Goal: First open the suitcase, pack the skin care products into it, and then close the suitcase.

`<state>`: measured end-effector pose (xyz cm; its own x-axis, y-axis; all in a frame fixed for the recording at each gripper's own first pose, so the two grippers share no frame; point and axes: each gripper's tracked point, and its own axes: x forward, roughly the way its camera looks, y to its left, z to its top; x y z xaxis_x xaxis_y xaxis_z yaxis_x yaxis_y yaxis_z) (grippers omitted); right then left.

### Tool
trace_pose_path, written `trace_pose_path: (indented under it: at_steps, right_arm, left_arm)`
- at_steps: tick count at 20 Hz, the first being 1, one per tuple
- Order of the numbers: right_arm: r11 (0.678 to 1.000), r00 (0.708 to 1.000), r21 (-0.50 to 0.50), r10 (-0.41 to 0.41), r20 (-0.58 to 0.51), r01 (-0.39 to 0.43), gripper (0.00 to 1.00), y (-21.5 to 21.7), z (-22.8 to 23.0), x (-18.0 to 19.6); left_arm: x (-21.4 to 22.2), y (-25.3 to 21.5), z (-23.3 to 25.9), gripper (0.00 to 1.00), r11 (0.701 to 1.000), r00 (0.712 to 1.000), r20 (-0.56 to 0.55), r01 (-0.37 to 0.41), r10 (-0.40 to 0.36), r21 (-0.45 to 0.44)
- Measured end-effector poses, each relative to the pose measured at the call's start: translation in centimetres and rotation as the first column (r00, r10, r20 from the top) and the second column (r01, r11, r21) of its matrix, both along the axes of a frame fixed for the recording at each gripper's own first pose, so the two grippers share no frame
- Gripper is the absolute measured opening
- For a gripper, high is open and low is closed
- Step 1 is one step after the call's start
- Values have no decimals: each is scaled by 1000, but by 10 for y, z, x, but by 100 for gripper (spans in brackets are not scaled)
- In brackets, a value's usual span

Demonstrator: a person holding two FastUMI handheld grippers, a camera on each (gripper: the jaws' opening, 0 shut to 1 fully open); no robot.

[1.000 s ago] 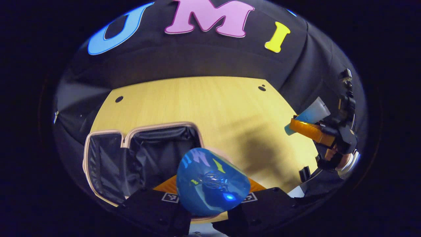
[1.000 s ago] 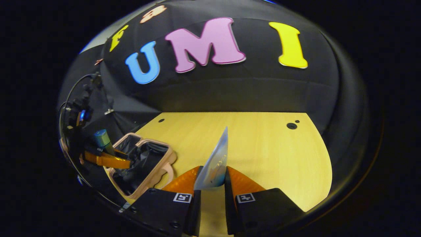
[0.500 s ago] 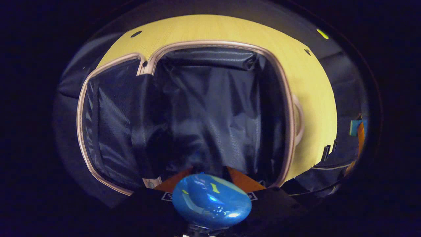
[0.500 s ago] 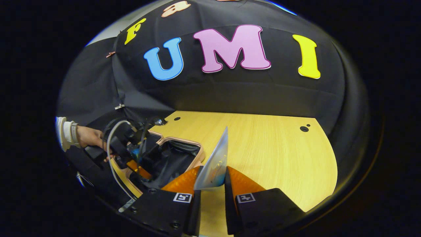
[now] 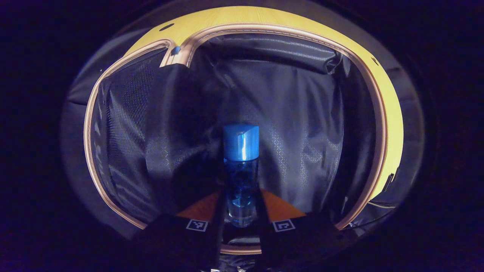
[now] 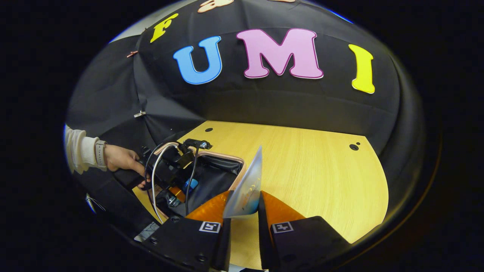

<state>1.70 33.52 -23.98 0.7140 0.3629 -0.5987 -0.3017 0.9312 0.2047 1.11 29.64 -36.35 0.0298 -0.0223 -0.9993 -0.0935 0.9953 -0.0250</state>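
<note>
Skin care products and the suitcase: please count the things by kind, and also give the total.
Bottles: 1, the blue-capped bottle between the fingers of the left gripper, over the suitcase lining.
Tubes: 1, the flat tube between the fingers of the right gripper, over the table.
Suitcases: 1, the open suitcase.
Total: 3

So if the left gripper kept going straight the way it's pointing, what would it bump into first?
Probably the suitcase's dark lining. The left gripper, its fingers shut on the blue-capped bottle, points into the open suitcase; the bottle's cap would likely touch first, though depth is unclear.
</note>
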Motion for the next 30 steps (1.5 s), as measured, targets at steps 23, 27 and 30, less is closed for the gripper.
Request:
trace_pose_path:
  at_steps: [23, 27, 30]
  right_arm:
    - [981, 455, -179, -127, -882, -73, 28, 158, -178, -63]
    - [975, 461, -206, -144, -876, -86, 39, 160, -185, -62]
    - [982, 475, -177, -125, -871, -66, 51, 164, -178, -63]
  left_arm:
    - [-164, 186, 93, 92, 888, 760, 461, -399, 459, -228]
    - [-170, 207, 89, 92, 859, 728, 455, -436, 513, -269]
    - [-161, 221, 89, 92, 825, 694, 446, -468, 565, -317]
